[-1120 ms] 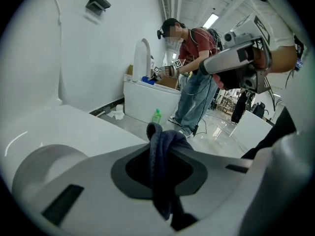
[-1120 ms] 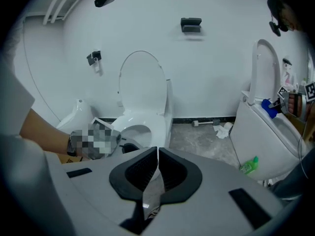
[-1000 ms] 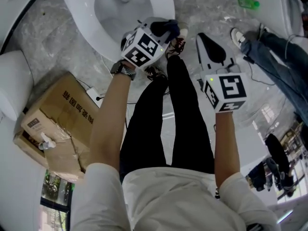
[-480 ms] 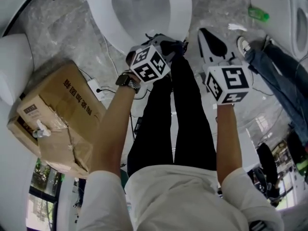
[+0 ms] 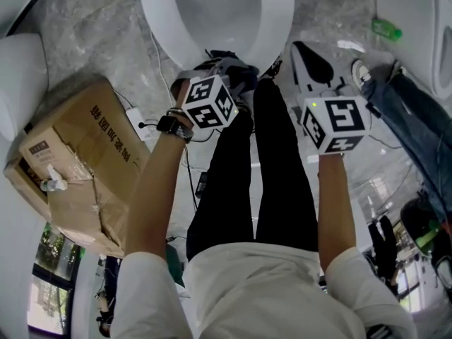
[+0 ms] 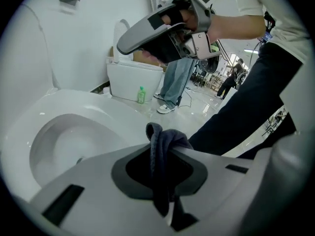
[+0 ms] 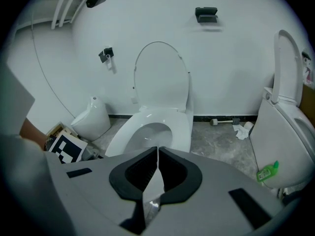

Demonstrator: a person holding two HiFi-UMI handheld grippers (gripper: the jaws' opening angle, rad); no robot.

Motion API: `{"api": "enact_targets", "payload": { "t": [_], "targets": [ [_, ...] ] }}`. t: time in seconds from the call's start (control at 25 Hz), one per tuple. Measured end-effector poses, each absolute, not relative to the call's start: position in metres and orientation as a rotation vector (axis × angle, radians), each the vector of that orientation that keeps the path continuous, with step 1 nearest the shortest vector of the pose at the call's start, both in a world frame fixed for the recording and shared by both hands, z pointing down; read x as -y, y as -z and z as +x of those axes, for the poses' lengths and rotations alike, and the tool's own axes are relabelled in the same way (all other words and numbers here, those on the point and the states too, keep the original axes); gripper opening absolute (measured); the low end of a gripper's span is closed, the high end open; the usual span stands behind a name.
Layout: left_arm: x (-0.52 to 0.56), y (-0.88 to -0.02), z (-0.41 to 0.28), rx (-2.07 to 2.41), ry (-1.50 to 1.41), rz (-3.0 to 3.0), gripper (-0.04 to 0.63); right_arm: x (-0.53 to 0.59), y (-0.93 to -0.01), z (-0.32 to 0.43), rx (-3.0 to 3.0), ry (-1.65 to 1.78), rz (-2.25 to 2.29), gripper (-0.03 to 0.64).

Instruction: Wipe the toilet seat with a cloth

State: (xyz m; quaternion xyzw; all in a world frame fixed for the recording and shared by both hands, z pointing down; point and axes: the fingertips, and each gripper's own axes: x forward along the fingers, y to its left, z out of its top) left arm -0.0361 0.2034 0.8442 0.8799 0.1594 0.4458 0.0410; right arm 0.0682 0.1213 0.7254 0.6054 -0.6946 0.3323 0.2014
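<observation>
- The left gripper (image 6: 160, 183) is clamping a dark cloth (image 6: 158, 144), which is hanging bunched between its jaws at the near rim of the toilet seat (image 5: 272, 27).
- The right gripper (image 7: 156, 173) is hovering to the right, jaws pressed together on nothing.
- A cardboard box (image 5: 78, 161) is sitting on the floor at the left.

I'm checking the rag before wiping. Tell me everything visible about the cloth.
The cloth is dark grey and soft, bunched into a fold. The left gripper is shut on it, a loop poking up past the jaws. It hangs near the toilet's front rim; whether it touches cannot be told.
</observation>
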Motion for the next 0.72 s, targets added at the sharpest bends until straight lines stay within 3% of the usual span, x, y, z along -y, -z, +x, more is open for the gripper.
{"api": "enact_targets", "payload": {
  "t": [0.72],
  "targets": [
    [-0.152,-0.843,-0.111,-0.373,-1.567,2.786,0.035,-0.101,-0.730,0.054,1.995,-0.899,1.593,0.033]
  ]
}}
